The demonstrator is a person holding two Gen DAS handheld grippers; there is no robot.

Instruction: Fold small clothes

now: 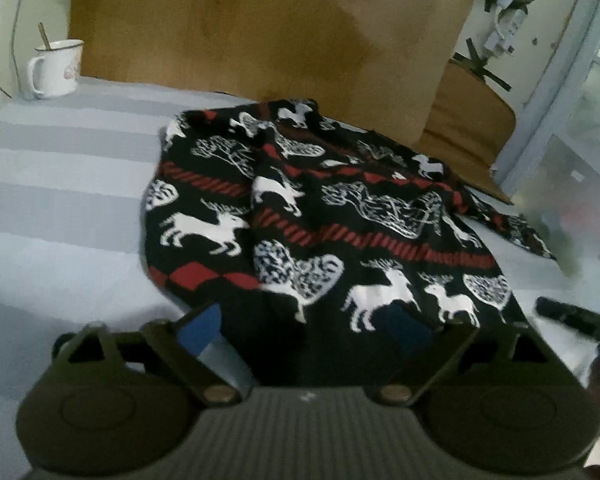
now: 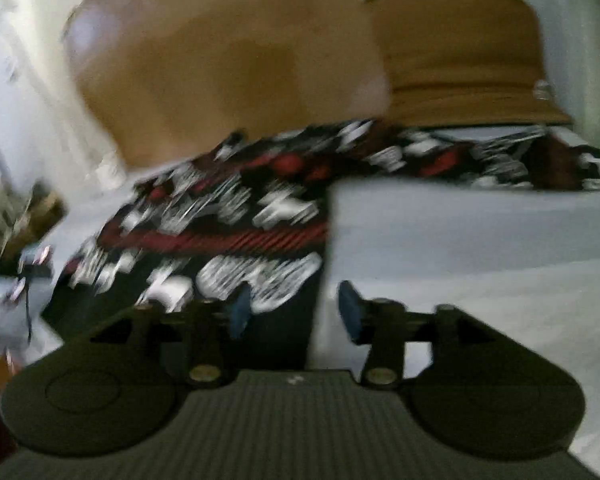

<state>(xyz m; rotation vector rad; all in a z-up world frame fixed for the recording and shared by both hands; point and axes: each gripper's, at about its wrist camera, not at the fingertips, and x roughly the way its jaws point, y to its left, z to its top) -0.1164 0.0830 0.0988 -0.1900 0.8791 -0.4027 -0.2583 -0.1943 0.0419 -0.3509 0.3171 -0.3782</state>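
While my left tool [image 1: 304, 320] hangs spread over the garment's [image 1: 320, 216] near hem on the bed [image 1: 60, 208], nothing is pinched, and the cloth runs away ahead. In the blurred right view, my right tool [image 2: 292, 312] gapes too, straddling the garment's [image 2: 228, 220] right edge.

Brown cushions [image 1: 268, 28] — pale wall [image 1: 556, 8]

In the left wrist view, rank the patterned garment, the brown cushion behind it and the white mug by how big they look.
1. brown cushion, though the frame crops it.
2. patterned garment; close to the cushion in apparent size, and nearer the camera, so this order is unsure.
3. white mug, clearly smallest.
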